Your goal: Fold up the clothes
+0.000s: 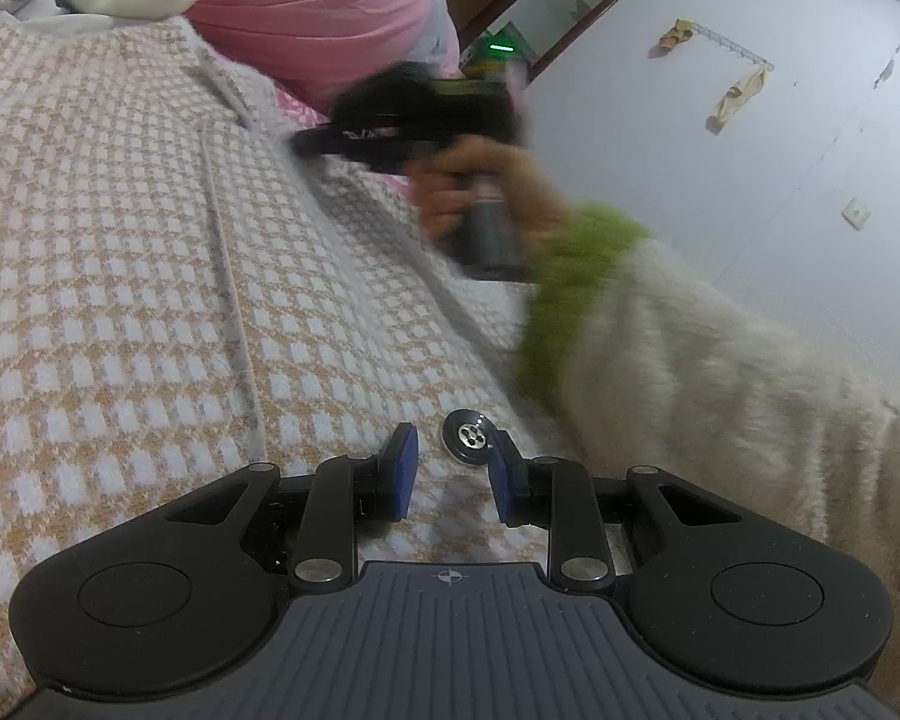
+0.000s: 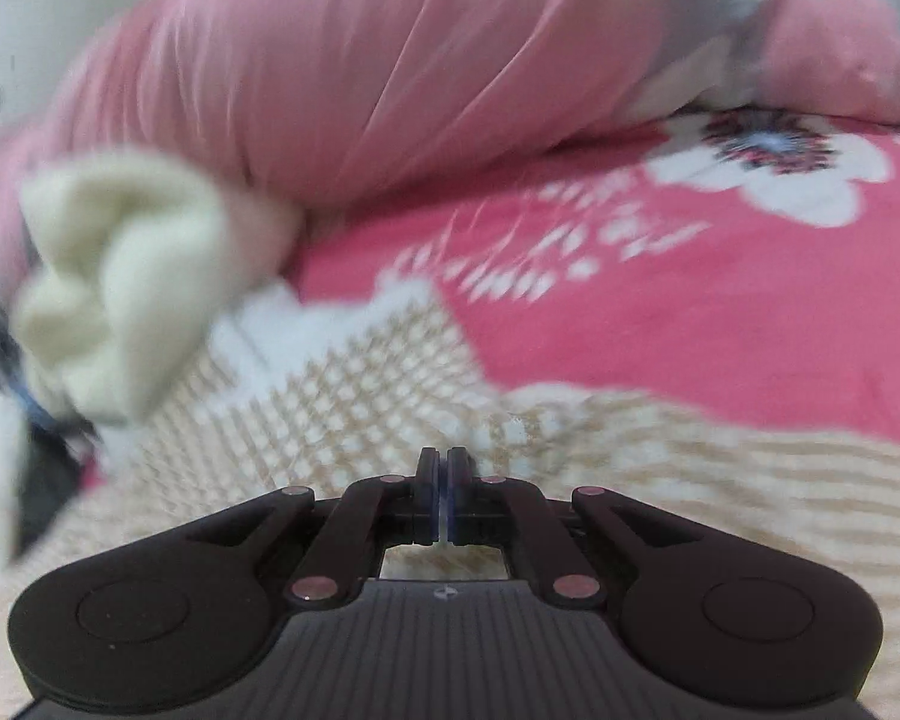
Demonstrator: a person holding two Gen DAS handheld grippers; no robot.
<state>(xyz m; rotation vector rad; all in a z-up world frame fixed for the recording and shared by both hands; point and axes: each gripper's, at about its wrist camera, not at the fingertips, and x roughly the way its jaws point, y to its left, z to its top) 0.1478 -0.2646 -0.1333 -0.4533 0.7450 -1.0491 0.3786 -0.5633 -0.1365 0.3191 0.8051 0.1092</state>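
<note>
Evidently left gripper [image 1: 450,468] gapes over checked garment [image 1: 120,240]; right gripper [image 2: 446,480] seemingly pinches it

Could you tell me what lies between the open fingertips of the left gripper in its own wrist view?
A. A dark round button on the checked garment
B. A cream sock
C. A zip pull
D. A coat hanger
A: the left gripper is open, and a dark button with a metal centre sits on the checked garment just ahead of the gap between its blue-padded fingertips.
</note>
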